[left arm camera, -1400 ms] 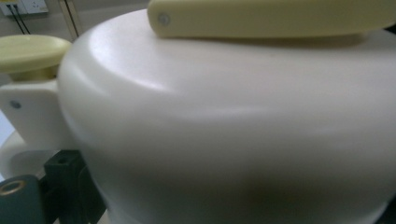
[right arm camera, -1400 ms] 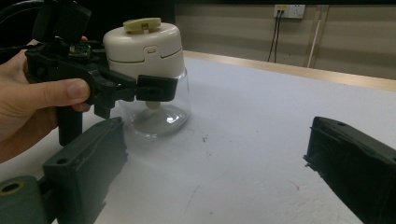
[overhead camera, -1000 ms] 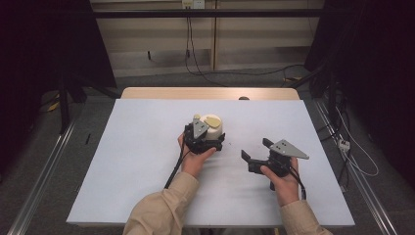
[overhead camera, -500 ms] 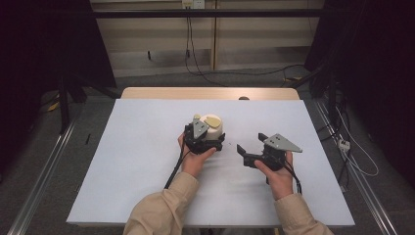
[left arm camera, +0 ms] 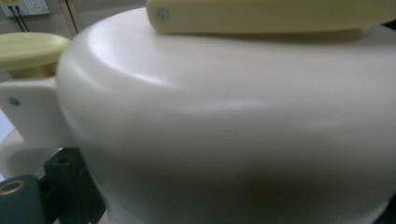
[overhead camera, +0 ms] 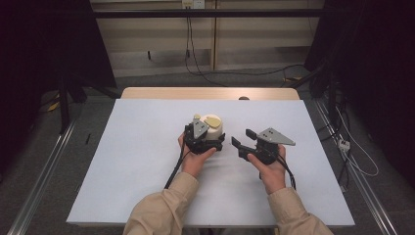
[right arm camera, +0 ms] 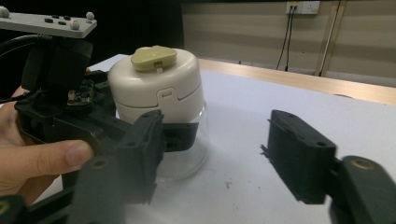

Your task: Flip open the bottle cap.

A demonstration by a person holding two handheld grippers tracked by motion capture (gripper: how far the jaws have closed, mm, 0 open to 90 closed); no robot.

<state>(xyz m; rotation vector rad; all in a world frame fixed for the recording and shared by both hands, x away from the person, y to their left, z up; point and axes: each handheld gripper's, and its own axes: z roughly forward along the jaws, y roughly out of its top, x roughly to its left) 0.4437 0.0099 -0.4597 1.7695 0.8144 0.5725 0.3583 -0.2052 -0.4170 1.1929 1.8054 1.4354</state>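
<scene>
**Left gripper steadies the jar while the right lines up beside it**

From the high view, we see the jar (overhead camera: 211,128) standing upright near the middle of the white table (overhead camera: 122,161), a cream lid on a clear body. The left gripper (overhead camera: 208,143) sits against its near side, and we judge it is there to keep the jar from sliding or turning while the other hand works. The left forearm comes in from the near edge, angled toward the far right, the hand wrapped round the gripper body. The right gripper (overhead camera: 241,139) is held just right of the jar, apart from it, jaws pointing left and spread wide, with nothing between them; the right wrist is cocked inward.

In the left gripper view, the lid (left arm camera: 224,116) is pressed up close, its yellow tab (left arm camera: 271,16) lying flat on top. We cannot tell from here how the jaws stand.

In the right gripper view, the left gripper's (right arm camera: 161,137) jaws appear closed on the clear body below the lid (right arm camera: 156,88). The right gripper (right arm camera: 224,154) gapes, aimed level at the jar, likely to take hold of the lid.
</scene>
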